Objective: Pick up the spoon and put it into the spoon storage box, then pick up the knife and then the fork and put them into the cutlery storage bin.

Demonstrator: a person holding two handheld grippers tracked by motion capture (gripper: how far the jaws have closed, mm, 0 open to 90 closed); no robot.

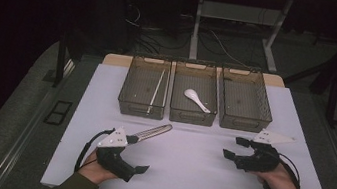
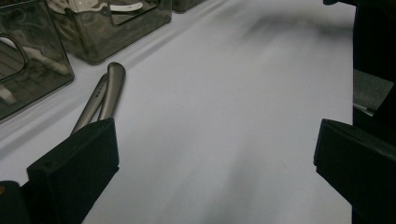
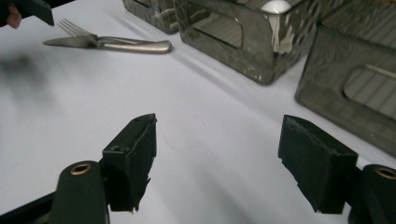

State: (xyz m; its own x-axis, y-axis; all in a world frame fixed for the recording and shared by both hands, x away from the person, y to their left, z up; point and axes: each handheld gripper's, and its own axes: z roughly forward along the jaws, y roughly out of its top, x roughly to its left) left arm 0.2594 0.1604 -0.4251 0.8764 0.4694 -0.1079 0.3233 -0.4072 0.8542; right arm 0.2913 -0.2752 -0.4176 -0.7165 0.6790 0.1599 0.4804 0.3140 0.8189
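Just ahead of the left gripper (image 1: 139,160), on the white table cover (image 1: 185,173), lie a fork and knife (image 1: 150,133) side by side, touching. Their long axis runs diagonally in the high view: handle ends up and right toward the middle bin (image 1: 194,101), working ends down and left, passing under the gripper's grey plate. Right gripper view (image 3: 217,158) gives what the high view hides: fork tines (image 3: 70,27) and knife blade (image 3: 65,42) both point toward the left gripper, a corner of which shows at the top left edge, and the rounded handles (image 3: 140,45) point toward the bins. Left gripper view (image 2: 215,158) shows the two handle ends (image 2: 109,86) reaching away past its left-hand jaw, near the bin walls; tines are hidden behind that jaw. Left gripper: jaws spread wide, nothing between them, the cutlery beside one jaw, not in the gap. Left hand (image 1: 95,167) grips the body from below, forearm entering at the bottom edge. Right gripper (image 1: 239,148): jaws spread, only bare cover between them, well apart from the cutlery, just before the right bin (image 1: 246,103). Right hand (image 1: 277,179) holds it low over the cover, jaws pointing leftward. White spoon (image 1: 197,100) lies in the middle bin; a thin pale stick (image 1: 157,90) lies in the left bin (image 1: 143,91).
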